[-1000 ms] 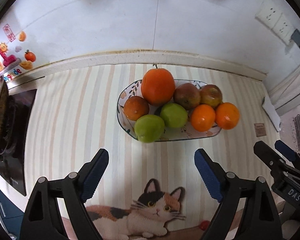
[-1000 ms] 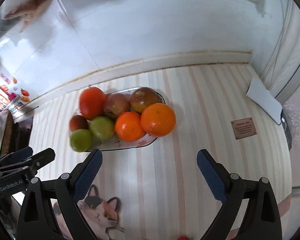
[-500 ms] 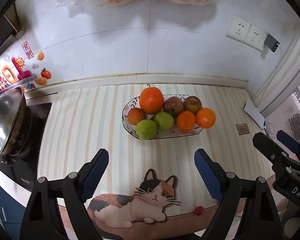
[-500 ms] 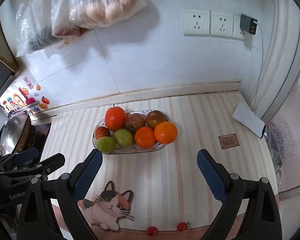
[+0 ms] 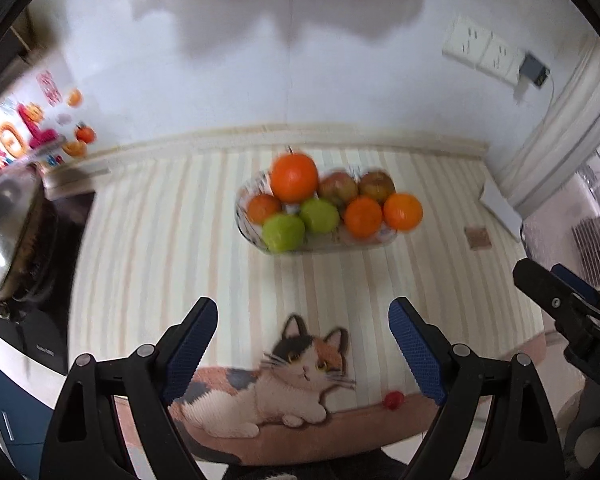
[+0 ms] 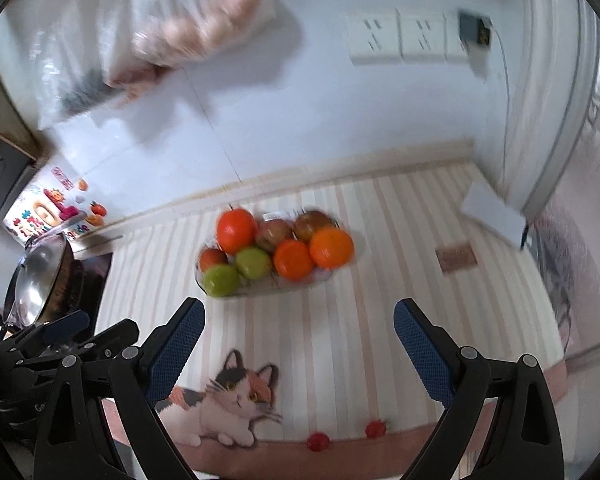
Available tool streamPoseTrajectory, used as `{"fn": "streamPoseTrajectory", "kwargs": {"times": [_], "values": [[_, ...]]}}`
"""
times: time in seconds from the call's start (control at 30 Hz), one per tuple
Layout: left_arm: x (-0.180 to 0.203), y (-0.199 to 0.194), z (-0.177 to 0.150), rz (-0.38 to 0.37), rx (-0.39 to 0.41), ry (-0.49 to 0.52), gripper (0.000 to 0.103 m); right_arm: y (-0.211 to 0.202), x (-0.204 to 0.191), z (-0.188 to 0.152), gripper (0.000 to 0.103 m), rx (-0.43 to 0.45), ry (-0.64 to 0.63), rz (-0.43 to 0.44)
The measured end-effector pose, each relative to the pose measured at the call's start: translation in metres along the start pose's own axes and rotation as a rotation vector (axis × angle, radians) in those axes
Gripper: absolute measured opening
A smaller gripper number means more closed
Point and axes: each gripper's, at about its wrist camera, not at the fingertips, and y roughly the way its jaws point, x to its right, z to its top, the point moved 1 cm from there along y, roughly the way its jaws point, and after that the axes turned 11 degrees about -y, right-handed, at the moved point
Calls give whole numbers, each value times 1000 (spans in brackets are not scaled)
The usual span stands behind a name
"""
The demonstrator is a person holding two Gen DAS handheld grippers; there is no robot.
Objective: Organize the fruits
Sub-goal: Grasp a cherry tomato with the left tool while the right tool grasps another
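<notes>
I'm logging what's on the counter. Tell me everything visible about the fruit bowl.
The fruit bowl is a shallow oval dish with a patterned, glossy rim that looks ceramic. It sits flat on the striped counter mat near the back wall. It holds eight pieces: four orange, two green, two reddish-brown, with the largest orange fruit at the back left. Neither pair of tongs touches it.

A cream mat with pale beige and green stripes (image 5: 172,248) carries a printed calico cat in white, black and orange (image 5: 284,384). On it, a patterned white oval dish (image 6: 236,292) holds bright orange oranges (image 5: 294,178), two green apples (image 5: 284,232) and russet-red apples (image 6: 274,234) (blurred). Both grippers' finger pads (image 6: 176,344) are dark blue on black frames.
</notes>
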Motion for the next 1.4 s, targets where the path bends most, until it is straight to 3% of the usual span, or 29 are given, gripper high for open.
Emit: {"fn": "streamPoseTrajectory", "kwargs": {"times": [0.13,0.27,0.43,0.57,0.77,0.9,1.13,1.27,1.4], "values": [[15,42,-22,6,-132,69,88,41,32,-35,96,-137,102,27],[30,88,-49,15,-276,130,88,83,57,-79,75,-274,163,18],[42,132,-79,18,-425,176,87,121,72,-130,65,-379,230,26],[52,145,-90,23,-460,214,86,138,78,-152,52,-413,261,25],[61,153,-104,19,-495,248,82,152,75,-165,45,-448,244,13],[69,154,-110,12,-507,270,81,156,72,-172,29,-453,220,-2],[87,160,-125,-31,-552,314,81,143,85,-175,29,-413,244,-25],[104,169,-140,-45,-585,370,69,134,98,-172,29,-417,255,-51],[117,179,-152,-51,-618,397,67,130,106,-171,29,-418,268,-62]]}}
